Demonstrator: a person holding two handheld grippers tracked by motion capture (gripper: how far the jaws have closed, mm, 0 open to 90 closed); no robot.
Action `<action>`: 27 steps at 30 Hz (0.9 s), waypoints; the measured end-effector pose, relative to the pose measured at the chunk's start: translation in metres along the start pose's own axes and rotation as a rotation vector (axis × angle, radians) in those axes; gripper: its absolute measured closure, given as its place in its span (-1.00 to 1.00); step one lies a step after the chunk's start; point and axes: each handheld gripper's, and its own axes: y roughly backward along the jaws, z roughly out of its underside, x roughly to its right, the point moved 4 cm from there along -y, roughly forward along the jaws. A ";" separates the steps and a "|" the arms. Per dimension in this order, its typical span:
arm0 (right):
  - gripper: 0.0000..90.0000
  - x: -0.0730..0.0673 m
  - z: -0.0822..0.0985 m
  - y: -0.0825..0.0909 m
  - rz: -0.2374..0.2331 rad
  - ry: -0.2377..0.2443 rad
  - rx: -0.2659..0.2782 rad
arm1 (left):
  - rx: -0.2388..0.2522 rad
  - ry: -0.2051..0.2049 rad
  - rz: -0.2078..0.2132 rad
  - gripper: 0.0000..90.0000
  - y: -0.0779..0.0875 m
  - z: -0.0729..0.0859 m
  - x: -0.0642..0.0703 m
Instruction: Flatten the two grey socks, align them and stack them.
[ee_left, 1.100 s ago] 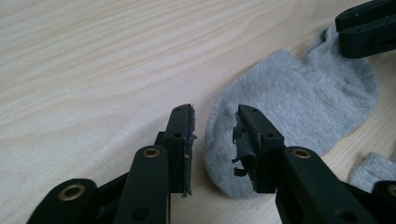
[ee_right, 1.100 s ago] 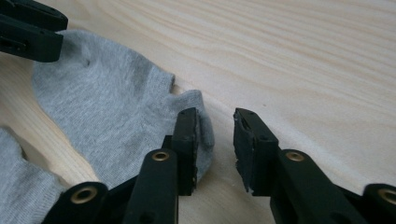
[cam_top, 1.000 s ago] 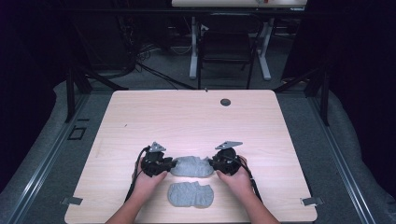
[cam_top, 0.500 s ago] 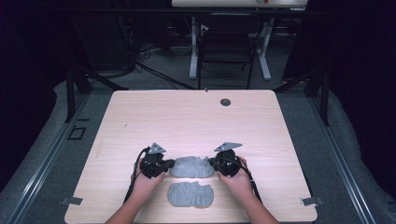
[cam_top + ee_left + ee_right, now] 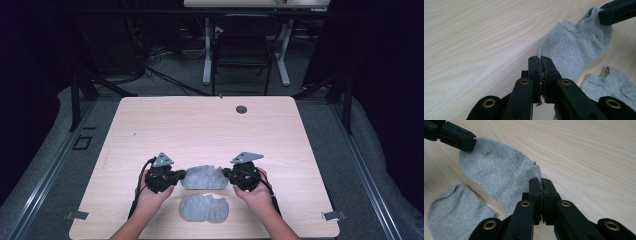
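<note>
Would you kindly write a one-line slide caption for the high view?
Both tools, left and right, grip opposite ends of a grey sock above its mate on a wooden table.

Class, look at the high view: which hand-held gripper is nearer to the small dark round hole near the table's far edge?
Right. The right hand-held gripper sits almost directly below the hole; the left hand-held gripper lies farther off to the left.
</note>
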 end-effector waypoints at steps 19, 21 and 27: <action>0.95 -0.024 0.006 0.039 -0.060 0.020 0.026 | 0.012 -0.023 0.044 0.95 0.033 0.014 0.023; 0.95 -0.027 0.008 0.041 -0.065 0.023 0.024 | 0.014 -0.019 0.046 0.95 0.035 0.016 0.026; 0.95 -0.036 0.014 0.048 -0.080 0.030 0.024 | 0.013 -0.022 0.056 0.95 0.043 0.024 0.032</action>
